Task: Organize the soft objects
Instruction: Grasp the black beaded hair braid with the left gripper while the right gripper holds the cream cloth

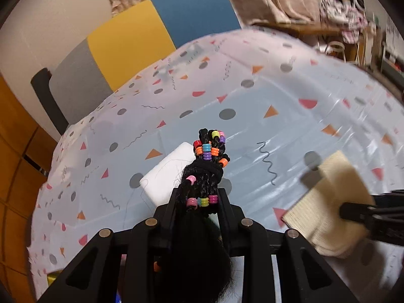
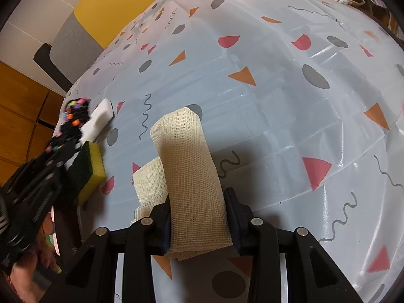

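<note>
A black braided hairpiece (image 1: 207,166) strung with coloured beads stands up between the fingers of my left gripper (image 1: 199,194), which is shut on it just above the table. Behind it lies a white foam block (image 1: 171,171). My right gripper (image 2: 198,197) is shut on a cream mesh cloth (image 2: 186,151), whose free end curls forward over the tablecloth. In the right wrist view the left gripper (image 2: 63,141) shows blurred at the left with the hairpiece (image 2: 75,113), beside a yellow-and-green sponge (image 2: 93,161) and the white block (image 2: 101,116). The cloth (image 1: 325,197) and right gripper (image 1: 353,212) show at the left view's right edge.
A glossy white tablecloth (image 2: 277,101) with triangles, dots and squiggles covers the table. A chair with grey, yellow and blue panels (image 1: 126,43) stands at the far edge. Fabric and clutter (image 1: 341,12) fill the back right. A hand (image 2: 25,277) shows at lower left.
</note>
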